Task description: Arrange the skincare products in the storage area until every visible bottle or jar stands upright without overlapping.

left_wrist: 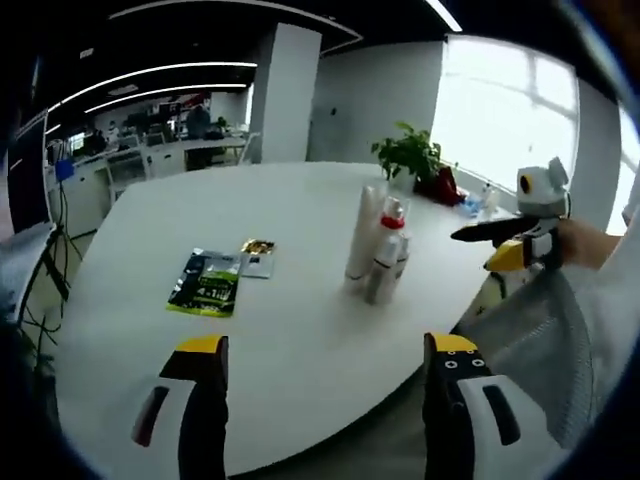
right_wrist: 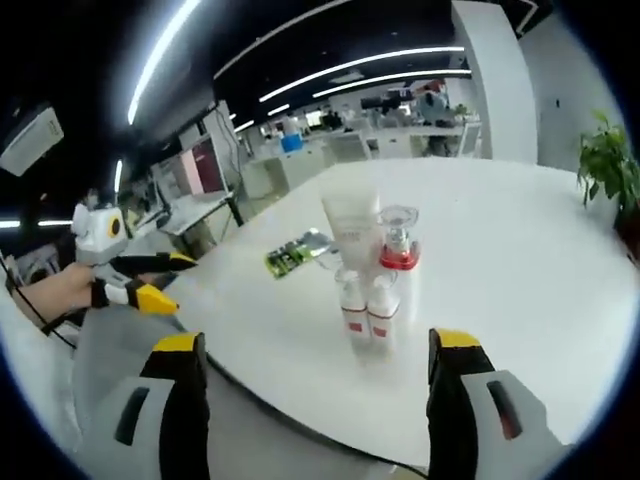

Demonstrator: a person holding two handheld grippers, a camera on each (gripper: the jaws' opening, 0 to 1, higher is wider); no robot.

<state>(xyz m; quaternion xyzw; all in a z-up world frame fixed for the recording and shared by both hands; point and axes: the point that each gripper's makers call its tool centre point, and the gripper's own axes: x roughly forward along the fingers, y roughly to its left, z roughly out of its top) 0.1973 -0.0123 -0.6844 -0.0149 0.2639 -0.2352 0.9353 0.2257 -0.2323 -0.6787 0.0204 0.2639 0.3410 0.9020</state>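
Well, the skincare lot stands huddled in one tight cluster out on the white surface, a little in from the near edge. At the back is a tall pale tube standing on its cap; beside it a clear-topped bottle with a red collar; in front, two small white bottles side by side, touching or nearly so. From here all seem upright, though they crowd and hide parts of one another.

My guess is these are light plastic things, easily tipped by a nudge. The tube looks soft and top-heavy, so I'd take it low, near the cap. The small bottles look stiff and smooth, probably slippery; a grip across the body, below the shoulder, seems safest. The clear top of the red-collared one may be brittle, so better to hold it by its body.

The right claw is spread wide and empty, well short of the cluster. The left claw is likewise wide and holding nothing, hanging off the surface's edge. Beyond the bottles lie a green packet and a small gold sachet, with a potted plant at the far side.
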